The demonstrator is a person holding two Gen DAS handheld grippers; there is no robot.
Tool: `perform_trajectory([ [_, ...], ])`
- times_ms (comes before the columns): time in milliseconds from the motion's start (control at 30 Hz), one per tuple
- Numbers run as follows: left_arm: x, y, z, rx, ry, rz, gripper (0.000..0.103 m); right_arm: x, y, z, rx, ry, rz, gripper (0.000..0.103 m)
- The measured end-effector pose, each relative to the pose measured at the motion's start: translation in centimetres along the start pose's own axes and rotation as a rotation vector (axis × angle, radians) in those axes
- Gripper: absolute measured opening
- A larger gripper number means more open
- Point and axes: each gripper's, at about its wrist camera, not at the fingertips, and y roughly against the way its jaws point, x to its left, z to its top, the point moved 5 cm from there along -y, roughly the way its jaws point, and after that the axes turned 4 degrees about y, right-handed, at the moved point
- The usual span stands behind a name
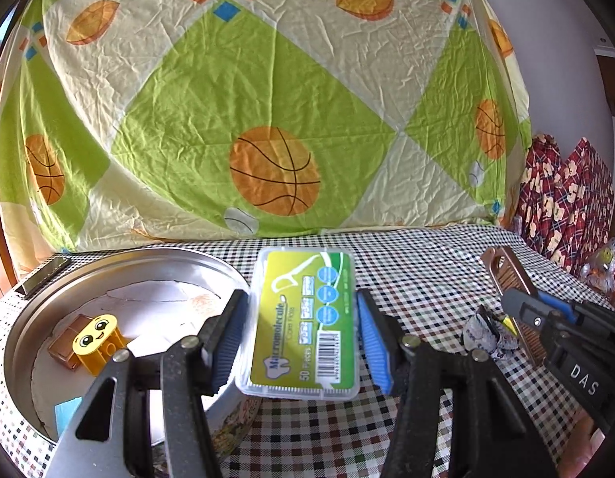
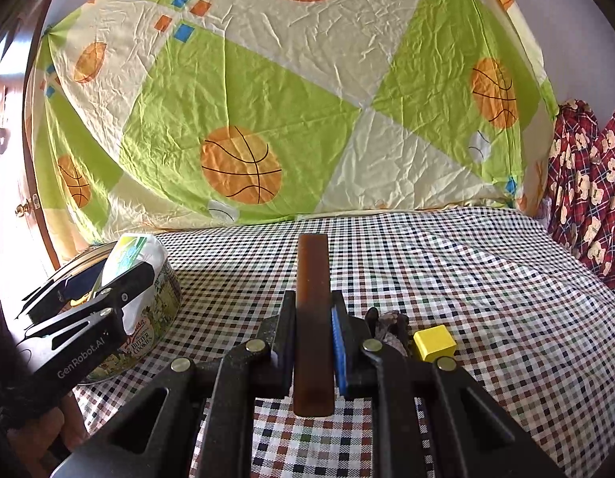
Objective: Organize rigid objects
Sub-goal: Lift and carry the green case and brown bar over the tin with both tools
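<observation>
**Both claws loaded, tin close by**

While each claw carries something clear of the checked worktop point(image 2: 447, 263), the main risk is a dropped or snagged load. The left claw point(image 1: 301, 330) is clamped on a clear floss-pick box point(image 1: 303, 322), gripped across its narrow sides by the blue pads; the box is smooth plastic, so I judge it could pivot or slide out if tipped hard. It hangs just beside the rim of the round cookie tin point(image 1: 120, 267), with its near left corner over the rim. The left pad sits very near that rim, so a careless lowering could knock the box against the metal edge and twist it loose.

The right claw point(image 2: 312, 338) is closed tight on a brown comb point(image 2: 312, 279), held edge-on, with much of its length sticking out ahead of the pads. That long overhang could catch the tin wall or the left claw as the two come together.

Inside the tin lie a yellow toy block with a face point(image 1: 97, 338) and a brownish box point(image 1: 64, 342) touching it, leaving open floor toward the far side. On the worktop near the right claw sit a dark crumpled wrapper point(image 2: 391, 326) and a yellow cube point(image 2: 434, 343). Beyond them the cloth is open as far as the hanging bedsheet point(image 2: 267, 99).
</observation>
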Motion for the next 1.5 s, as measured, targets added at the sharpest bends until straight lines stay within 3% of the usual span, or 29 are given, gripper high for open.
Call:
perform_trajectory([
  [567,1.2,1.9,0.1,-0.057,0.031,0.036,0.054,0.5,1.2,0.4,-0.066,0.025,-0.029,0.017],
  [1500,4.4,3.8,0.0,-0.095,0.12,0.058,0.054,5.3,1.3,1.4,-0.161,0.084,0.077,0.017],
])
